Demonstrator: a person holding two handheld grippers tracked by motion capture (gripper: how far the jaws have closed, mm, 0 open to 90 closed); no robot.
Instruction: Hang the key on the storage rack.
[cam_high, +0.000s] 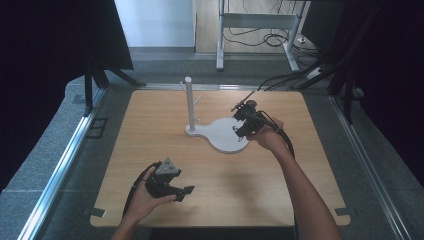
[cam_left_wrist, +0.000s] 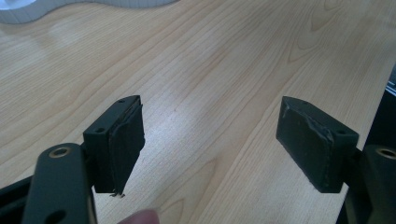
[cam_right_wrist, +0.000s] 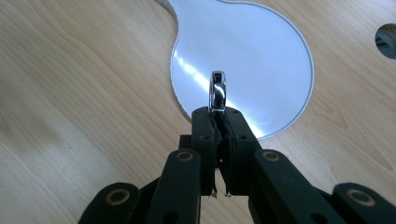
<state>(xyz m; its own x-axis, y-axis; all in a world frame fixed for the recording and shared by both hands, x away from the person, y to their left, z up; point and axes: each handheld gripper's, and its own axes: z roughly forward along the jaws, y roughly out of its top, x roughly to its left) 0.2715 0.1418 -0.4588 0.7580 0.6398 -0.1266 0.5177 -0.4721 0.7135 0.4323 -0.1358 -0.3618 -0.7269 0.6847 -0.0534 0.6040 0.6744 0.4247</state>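
So far the pickup looks done and the placing is left. At the left, the left gripper rests low over the near part of the wooden table, its jaws spread wide with nothing but bare wood between them; it seems to have no part in the work at present. At the middle stands a white stand, a flat rounded base with an upright post that carries short pegs. To the right, the right gripper is pinched tight on a shiny metal ring, which stands edge-up above the white base, clear of it. I judge the ring is meant for a peg on the post and isn't hung yet. Around the table lie grey carpet, dark curtains at both sides, and a metal frame with loose cables at the back.
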